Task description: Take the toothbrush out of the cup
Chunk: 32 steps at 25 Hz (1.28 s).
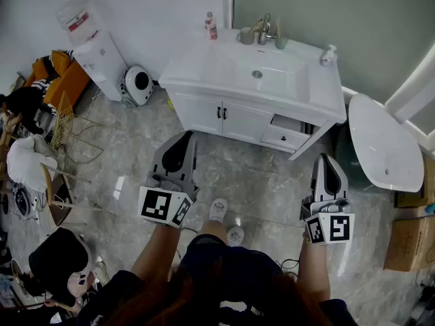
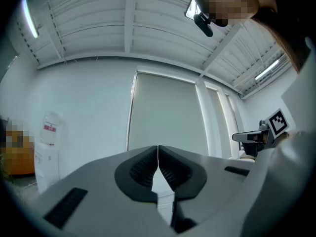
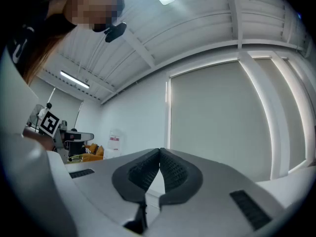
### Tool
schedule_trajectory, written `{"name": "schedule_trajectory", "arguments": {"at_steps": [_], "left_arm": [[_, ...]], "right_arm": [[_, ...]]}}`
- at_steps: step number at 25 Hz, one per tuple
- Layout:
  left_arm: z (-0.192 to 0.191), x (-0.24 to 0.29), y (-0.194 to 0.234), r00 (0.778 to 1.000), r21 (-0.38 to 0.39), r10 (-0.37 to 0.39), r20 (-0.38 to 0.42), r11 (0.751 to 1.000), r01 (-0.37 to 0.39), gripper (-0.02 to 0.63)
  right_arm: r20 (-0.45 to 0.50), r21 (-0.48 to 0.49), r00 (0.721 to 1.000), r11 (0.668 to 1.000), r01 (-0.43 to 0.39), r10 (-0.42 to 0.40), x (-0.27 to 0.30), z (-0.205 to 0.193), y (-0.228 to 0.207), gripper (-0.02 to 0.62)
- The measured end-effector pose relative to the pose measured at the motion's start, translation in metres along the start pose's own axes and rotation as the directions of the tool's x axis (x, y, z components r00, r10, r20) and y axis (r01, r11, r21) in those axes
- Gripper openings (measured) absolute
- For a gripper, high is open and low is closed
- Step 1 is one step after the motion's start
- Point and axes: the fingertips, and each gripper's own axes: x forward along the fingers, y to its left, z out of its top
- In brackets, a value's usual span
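A small grey cup (image 1: 247, 36) stands at the back of the white vanity top (image 1: 197, 73), just left of the faucet (image 1: 265, 28). A pale toothbrush (image 1: 257, 25) seems to stick up out of it; it is too small to make out well. My left gripper (image 1: 184, 137) hangs over the floor in front of the vanity, shut and empty. My right gripper (image 1: 325, 159) is also shut and empty, near the vanity's right front corner. In the gripper views the left gripper (image 2: 158, 147) and the right gripper (image 3: 160, 149) point slightly up at the wall and ceiling, their pads together.
Around the basin stand a small bottle (image 1: 211, 26), a greenish cup (image 1: 281, 43) and a soap dispenser (image 1: 328, 55). A drawer (image 1: 289, 136) juts open at the vanity's right. A toilet (image 1: 384, 151) stands at right, a water dispenser (image 1: 102, 56) at left.
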Motion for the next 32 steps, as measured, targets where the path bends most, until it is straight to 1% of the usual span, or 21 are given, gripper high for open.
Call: {"name": "schedule_trajectory", "arguments": {"at_steps": [3,7,14,18,21,26,32], "left_arm": [[0.003,-0.003,-0.01,1.0,0.017,0.006,0.005,1.0,-0.006,0.021],[0.006,-0.002,-0.025,1.0,0.015,0.001,0.007,1.0,-0.001,0.021],[0.004,0.012,-0.04,1.0,0.02,-0.015,0.002,1.0,0.015,0.021],[-0.003,0.033,-0.038,1.0,-0.009,-0.02,-0.01,1.0,0.02,0.021],[-0.008,0.058,-0.035,1.0,-0.019,-0.027,-0.008,0.999,0.027,0.021],[-0.017,0.117,-0.025,0.999,-0.032,-0.043,-0.007,0.999,0.043,0.021],[-0.026,0.201,-0.005,0.998,-0.031,-0.07,-0.007,0.997,0.069,0.021]], "right_arm": [[0.006,0.011,1.0,1.0,-0.011,0.011,-0.009,0.003,-0.002,0.015],[0.018,0.012,1.0,1.0,-0.01,0.01,-0.019,0.01,-0.009,0.015],[0.012,0.027,1.0,1.0,-0.002,0.002,-0.02,0.006,-0.021,0.015],[0.018,0.029,1.0,0.999,0.016,-0.017,-0.008,0.003,-0.034,0.015],[0.014,0.02,1.0,1.0,0.018,-0.018,0.01,-0.002,-0.046,0.015],[-0.009,0.004,1.0,1.0,0.013,-0.013,0.057,-0.01,-0.072,0.015],[-0.001,0.014,0.999,0.999,0.034,-0.034,0.13,-0.015,-0.11,0.015]]}}
